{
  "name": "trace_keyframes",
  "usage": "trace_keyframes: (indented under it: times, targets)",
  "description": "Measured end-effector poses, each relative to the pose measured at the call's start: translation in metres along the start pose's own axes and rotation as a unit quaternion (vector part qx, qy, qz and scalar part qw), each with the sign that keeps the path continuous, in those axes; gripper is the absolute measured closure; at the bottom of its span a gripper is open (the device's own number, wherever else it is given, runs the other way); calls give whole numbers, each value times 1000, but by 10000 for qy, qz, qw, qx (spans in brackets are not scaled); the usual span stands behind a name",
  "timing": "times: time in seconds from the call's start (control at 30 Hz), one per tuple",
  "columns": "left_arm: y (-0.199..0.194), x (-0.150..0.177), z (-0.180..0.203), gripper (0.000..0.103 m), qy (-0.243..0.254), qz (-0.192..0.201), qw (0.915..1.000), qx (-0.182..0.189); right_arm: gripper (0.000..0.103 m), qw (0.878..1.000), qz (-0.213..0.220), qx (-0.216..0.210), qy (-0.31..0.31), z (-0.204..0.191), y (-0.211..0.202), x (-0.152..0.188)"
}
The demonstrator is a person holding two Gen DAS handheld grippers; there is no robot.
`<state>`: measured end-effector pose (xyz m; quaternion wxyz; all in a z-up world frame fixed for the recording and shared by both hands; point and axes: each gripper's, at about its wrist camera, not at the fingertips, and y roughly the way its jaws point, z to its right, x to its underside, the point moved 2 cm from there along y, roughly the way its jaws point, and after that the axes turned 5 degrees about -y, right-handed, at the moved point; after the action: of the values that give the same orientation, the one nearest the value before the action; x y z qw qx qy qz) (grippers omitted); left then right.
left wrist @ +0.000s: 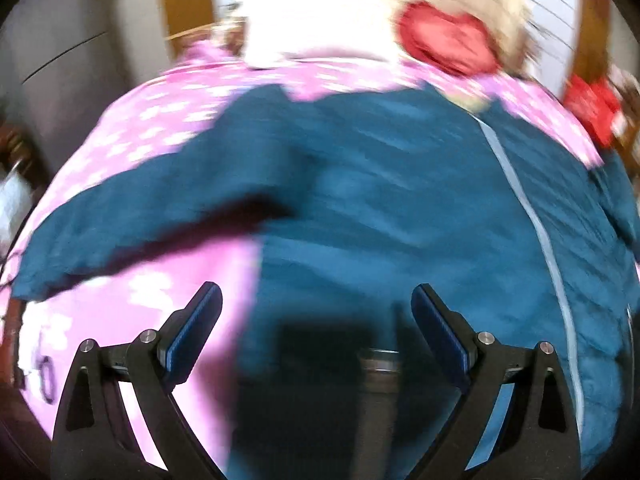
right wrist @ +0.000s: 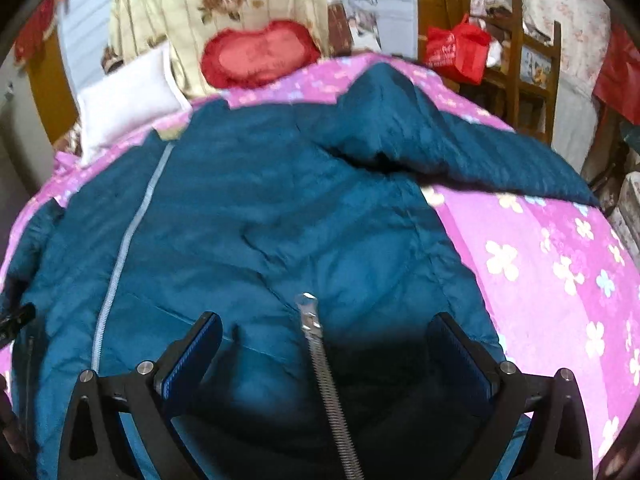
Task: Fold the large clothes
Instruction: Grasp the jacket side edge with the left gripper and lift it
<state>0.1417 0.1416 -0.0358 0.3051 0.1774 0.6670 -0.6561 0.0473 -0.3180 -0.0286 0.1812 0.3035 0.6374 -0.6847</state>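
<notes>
Right wrist: one teal jacket (right wrist: 280, 216) on one pink bedspread (right wrist: 540, 248); right gripper (right wrist: 326, 338) and left gripper (left wrist: 316, 308) both spread, empty.

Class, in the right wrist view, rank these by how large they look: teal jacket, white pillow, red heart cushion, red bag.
1. teal jacket
2. red heart cushion and white pillow: alike, unranked
3. red bag: farther off, so unsure

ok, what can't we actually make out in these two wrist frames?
- Left wrist view: motion blur smears the teal jacket, so its quilting is unreadable.
- Jacket hem: hidden in both views behind the open left gripper and open right gripper.
- Right wrist view: the jacket's far side is cut off by the left edge.
</notes>
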Motion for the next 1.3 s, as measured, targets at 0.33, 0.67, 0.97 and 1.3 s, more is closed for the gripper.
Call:
trace_keyframes:
  times: [0.33, 0.67, 0.97, 1.3]
  targets:
    - [26, -53, -238, 7, -1457, -58, 9663, -2123, 0, 9978, -277, -39, -599, -28, 12, 13]
    - [84, -51, -315, 7, -1542, -883, 9608, -2128, 0, 9971, -408, 41, -648, -29, 22, 15]
    - [88, -59, -287, 81, -1350, -606, 9837, -1024, 0, 9965, -460, 102, -696, -31, 25, 17]
    - [-3, -114, -266, 91, -1858, 578, 9772, -846, 0, 9983, -238, 316, -435, -11, 7, 12]
